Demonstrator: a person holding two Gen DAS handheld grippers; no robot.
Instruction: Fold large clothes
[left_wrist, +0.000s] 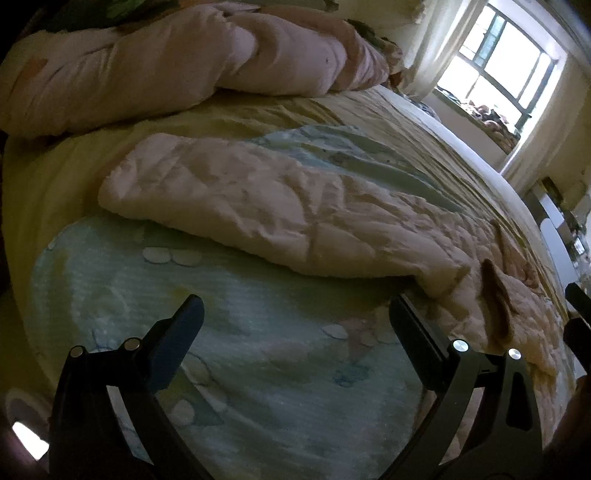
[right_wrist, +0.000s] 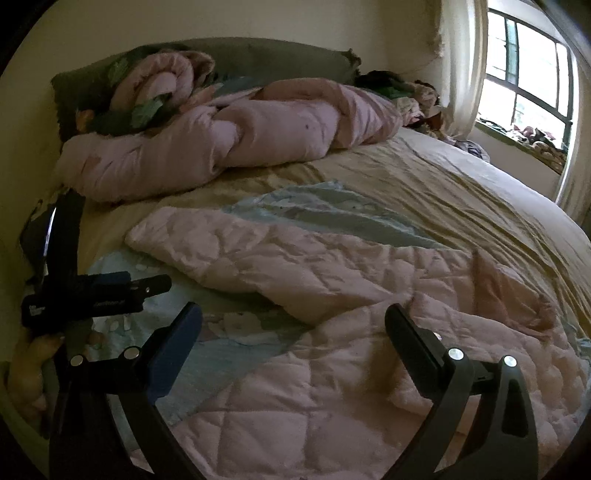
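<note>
Pink quilt (right_wrist: 332, 295): one flap folded over, rest rumpled.
Left gripper (left_wrist: 295, 317): spread wide, empty.
Right gripper (right_wrist: 293, 325): spread wide, empty.
Remaining: most folds.

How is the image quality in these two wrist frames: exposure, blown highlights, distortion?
Left wrist view: window blown out to white, bedsheet near the open left gripper dim and greenish, strong fisheye curve with dark corners. Right wrist view: window also overexposed, pink quilted garment under the open right gripper murky but its stitching readable, bed edge bowed by the lens.
</note>
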